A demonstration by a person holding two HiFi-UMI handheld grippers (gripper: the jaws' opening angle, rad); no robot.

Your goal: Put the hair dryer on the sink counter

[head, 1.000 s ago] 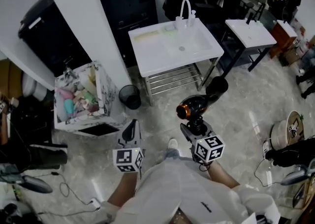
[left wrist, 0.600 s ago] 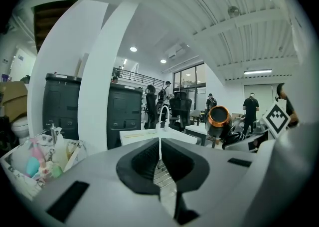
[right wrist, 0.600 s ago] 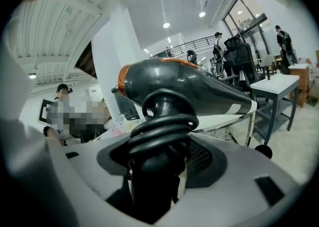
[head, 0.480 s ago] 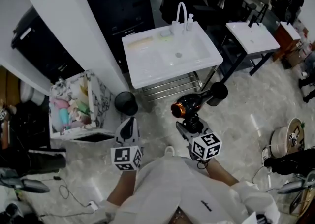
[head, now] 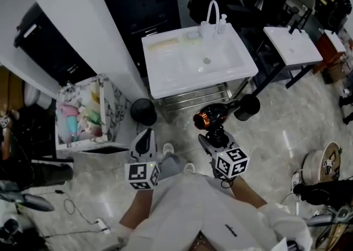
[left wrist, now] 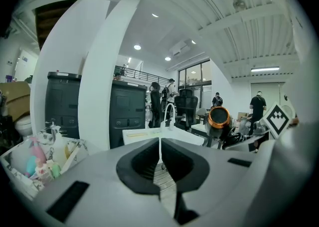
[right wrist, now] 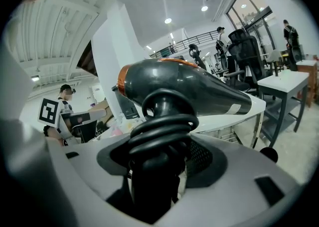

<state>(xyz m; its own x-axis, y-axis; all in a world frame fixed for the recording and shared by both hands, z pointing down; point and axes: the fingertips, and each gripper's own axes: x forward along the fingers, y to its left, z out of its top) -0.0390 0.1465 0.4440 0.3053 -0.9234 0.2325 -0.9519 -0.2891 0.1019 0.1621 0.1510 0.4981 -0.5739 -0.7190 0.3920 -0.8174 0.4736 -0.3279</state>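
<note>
A black hair dryer (head: 223,115) with an orange ring at its rear hangs over the floor in front of the white sink counter (head: 165,81). My right gripper (head: 215,137) is shut on its handle, with the cord coiled round it (right wrist: 162,131); the body (right wrist: 184,89) lies crosswise above the jaws. My left gripper (head: 146,142) is shut and holds nothing, lower left of the dryer. In the left gripper view the closed jaws (left wrist: 160,161) point at the counter (left wrist: 144,133), and the dryer (left wrist: 218,118) shows at the right.
The sink has a basin (head: 212,57), a curved faucet (head: 212,12) and a steel rack (head: 196,98) beneath. A small black bin (head: 142,112) stands at its left foot. A patterned box of bottles (head: 83,115) sits left, a white pillar (head: 83,18) behind, a second white table (head: 292,46) right.
The view has shifted as the person steps toward the sink. Both grippers keep their places in the picture, the dryer still in the right one.
</note>
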